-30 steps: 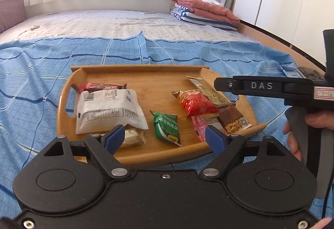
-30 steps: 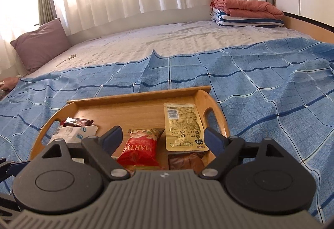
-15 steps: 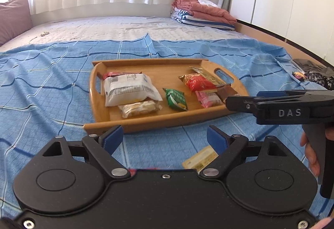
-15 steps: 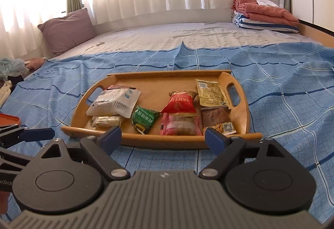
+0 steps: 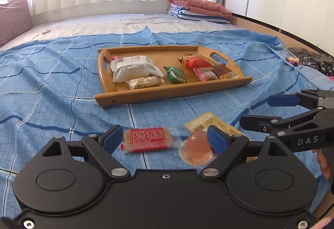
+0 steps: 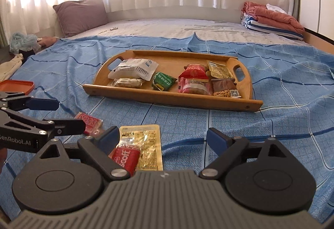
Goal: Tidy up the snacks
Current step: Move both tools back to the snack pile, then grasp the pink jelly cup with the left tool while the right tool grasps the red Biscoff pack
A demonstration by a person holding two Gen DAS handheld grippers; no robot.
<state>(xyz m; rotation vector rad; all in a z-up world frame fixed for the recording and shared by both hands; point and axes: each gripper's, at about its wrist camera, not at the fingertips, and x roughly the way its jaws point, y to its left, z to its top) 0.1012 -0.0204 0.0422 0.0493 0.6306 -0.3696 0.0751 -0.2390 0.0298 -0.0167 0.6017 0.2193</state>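
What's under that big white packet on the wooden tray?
Under the white packet, a red wrapper pokes out at the far end, and a clear-wrapped pastry is tucked under its near edge. The wooden tray beneath its middle is hidden.

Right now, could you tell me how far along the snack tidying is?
Mostly done: several packets already lie in the wooden tray. Nothing is in hand; the left gripper is open and empty, and the right gripper's jaws are opening with nothing gripped. Left on the blue bedspread: the red wafer packet, the jelly cup, the yellow packet and the red Biscoff packet.
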